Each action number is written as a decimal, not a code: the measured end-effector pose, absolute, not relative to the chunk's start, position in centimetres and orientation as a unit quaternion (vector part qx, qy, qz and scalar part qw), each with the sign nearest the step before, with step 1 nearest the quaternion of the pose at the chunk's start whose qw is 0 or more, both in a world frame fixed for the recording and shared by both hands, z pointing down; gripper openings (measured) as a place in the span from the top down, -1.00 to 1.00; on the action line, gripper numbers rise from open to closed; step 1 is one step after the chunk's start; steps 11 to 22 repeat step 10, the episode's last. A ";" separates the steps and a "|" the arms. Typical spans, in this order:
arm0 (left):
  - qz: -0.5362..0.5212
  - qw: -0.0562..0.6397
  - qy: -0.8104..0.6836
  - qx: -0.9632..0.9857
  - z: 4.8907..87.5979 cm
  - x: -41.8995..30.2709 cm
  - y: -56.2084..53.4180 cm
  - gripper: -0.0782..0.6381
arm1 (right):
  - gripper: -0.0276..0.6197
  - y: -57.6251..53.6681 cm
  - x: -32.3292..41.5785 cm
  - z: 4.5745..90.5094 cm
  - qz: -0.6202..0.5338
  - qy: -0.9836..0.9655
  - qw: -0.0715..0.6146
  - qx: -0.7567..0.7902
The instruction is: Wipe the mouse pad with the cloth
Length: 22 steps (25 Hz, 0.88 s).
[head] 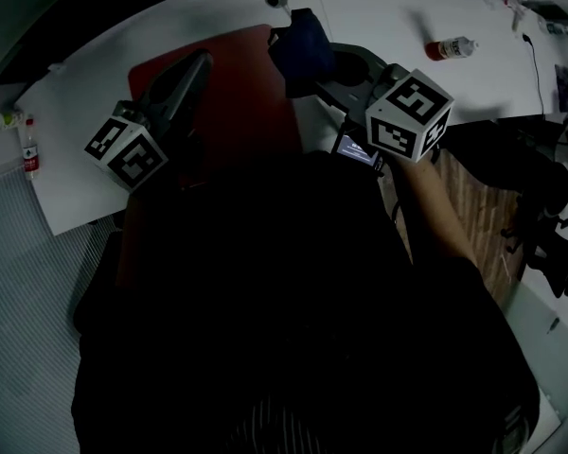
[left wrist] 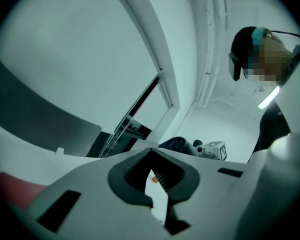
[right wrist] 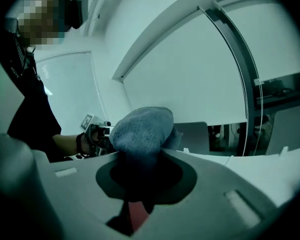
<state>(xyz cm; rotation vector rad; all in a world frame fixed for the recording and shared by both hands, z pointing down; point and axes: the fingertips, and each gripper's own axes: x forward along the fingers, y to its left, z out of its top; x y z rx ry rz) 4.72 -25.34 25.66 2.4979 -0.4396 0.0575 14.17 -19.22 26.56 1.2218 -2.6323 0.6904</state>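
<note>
cloth (right wrist: 142,126) | clamped in right gripper (right wrist: 141,151) | left gripper (left wrist: 151,153) jaws together, empty

No readable text anywhere

The marker cube (head: 125,151) on the left and the marker cube (head: 409,114) on the right carry only black-and-white square patterns, with no letters or digits. The bottle (head: 452,48) near the desk's far edge and the second bottle (head: 28,149) beside its left edge have red labels, but their print is too small to read.
</note>
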 end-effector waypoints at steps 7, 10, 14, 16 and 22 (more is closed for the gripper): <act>0.019 0.284 -0.150 0.947 26.0 3.5 -22.9 0.76 | 0.73 -18.6 10.9 27.3 0.249 -0.871 0.092 0.414; 0.029 0.276 -0.151 0.949 28.3 0.0 -21.7 0.76 | 0.73 -18.4 7.6 28.8 0.263 -0.870 0.109 0.403; 0.029 0.276 -0.151 0.949 28.3 0.0 -21.7 0.76 | 0.73 -18.4 7.6 28.8 0.263 -0.870 0.109 0.403; 0.029 0.276 -0.151 0.949 28.3 0.0 -21.7 0.76 | 0.73 -18.4 7.6 28.8 0.263 -0.870 0.109 0.403; 0.029 0.276 -0.151 0.949 28.3 0.0 -21.7 0.76 | 0.73 -18.4 7.6 28.8 0.263 -0.870 0.109 0.403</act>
